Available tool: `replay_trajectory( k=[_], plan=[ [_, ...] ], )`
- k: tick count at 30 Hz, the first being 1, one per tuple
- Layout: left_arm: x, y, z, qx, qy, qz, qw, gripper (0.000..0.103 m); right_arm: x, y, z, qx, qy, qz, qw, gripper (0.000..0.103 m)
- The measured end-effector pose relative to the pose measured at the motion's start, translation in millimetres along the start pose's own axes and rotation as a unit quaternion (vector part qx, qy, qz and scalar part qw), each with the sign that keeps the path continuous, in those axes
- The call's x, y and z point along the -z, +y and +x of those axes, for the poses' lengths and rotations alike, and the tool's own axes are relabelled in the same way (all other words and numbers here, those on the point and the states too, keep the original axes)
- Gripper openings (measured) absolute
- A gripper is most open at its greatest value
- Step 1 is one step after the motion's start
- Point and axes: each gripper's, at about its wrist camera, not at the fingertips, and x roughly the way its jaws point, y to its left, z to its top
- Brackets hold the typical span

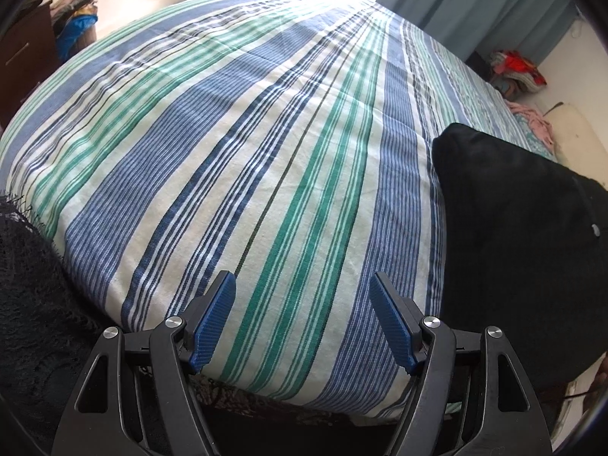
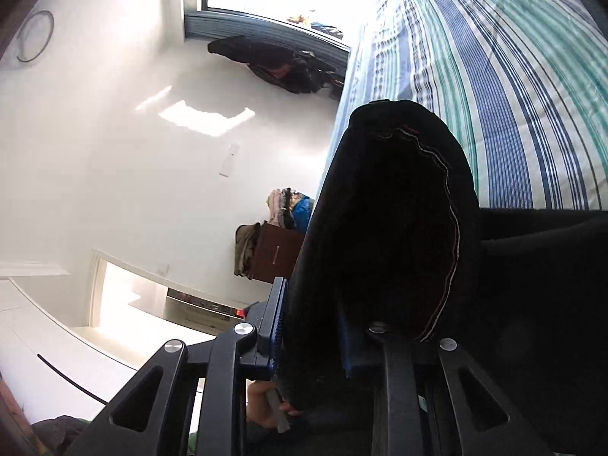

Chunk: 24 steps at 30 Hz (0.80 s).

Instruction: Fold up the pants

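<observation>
A dark lacy cloth (image 1: 30, 304) is seen at the left edge of the left wrist view. The left gripper (image 1: 302, 292) is held wide, nothing between its blue pads (image 1: 214, 323), above the striped bedspread (image 1: 235, 144). The black pants (image 1: 520, 243) are seen at the right, over the bed's edge. In the right wrist view, the right gripper (image 2: 315, 326) is clamped on a thick fold of the pants (image 2: 391, 220), raised beside the bed; a white-stitched seam (image 2: 454, 228) is shown along the fold. A brown dresser (image 2: 275, 256) is seen beyond, against the wall.
</observation>
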Motion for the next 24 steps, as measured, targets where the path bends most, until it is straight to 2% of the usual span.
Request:
replay_trajectory(
  k=[2,3,4,5,7,9,10,12,13,14,16,18,20,24],
  plan=[
    [1,-3,-1,0.003,0.000,0.005,1.0000,0.075,-6,14,-22,-0.007,-0.012,-0.016,1.000,0.017],
    [1,-5,-1,0.004,0.001,0.008,1.0000,0.075,-9,19,-38,-0.012,-0.019,-0.024,0.999,0.007],
    [2,-7,-1,0.006,0.002,0.011,0.9999,0.075,-13,23,-52,-0.019,-0.028,-0.029,0.999,0.004],
    [3,-10,-1,0.008,0.003,0.014,0.9999,0.075,-14,26,-61,-0.002,-0.028,-0.037,0.999,0.004],
    [6,-18,0,0.014,0.007,0.025,0.9996,0.075,-15,22,-75,0.059,-0.020,-0.054,0.997,0.004],
    [9,-27,2,0.016,0.012,0.042,0.9989,0.075,-12,-4,-89,0.111,-0.002,-0.037,0.993,0.005],
    [11,-31,3,0.017,0.013,0.049,0.9986,0.075,-10,-19,-92,0.155,0.005,-0.035,0.987,0.010],
    [13,-37,1,0.018,0.013,0.061,0.9979,0.075,-3,-53,-105,0.232,0.002,-0.017,0.972,0.010],
    [14,-38,0,0.017,0.012,0.066,0.9976,0.075,-6,-73,-121,0.241,-0.003,0.005,0.971,0.012],
    [15,-38,0,0.014,0.010,0.071,0.9973,0.075,-3,-89,-126,0.237,-0.008,0.026,0.971,0.015],
    [15,-37,0,0.008,0.010,0.073,0.9972,0.075,2,-106,-137,0.230,-0.027,0.048,0.972,0.045],
    [15,-34,2,0.006,0.015,0.065,0.9978,0.075,4,-112,-140,0.210,-0.029,0.052,0.976,0.059],
    [15,-31,5,0.006,0.019,0.055,0.9983,0.075,8,-111,-134,0.204,-0.002,0.043,0.978,0.059],
    [15,-32,3,0.003,0.015,0.057,0.9983,0.075,17,-111,-114,0.237,0.063,0.005,0.969,0.059]
  ],
)
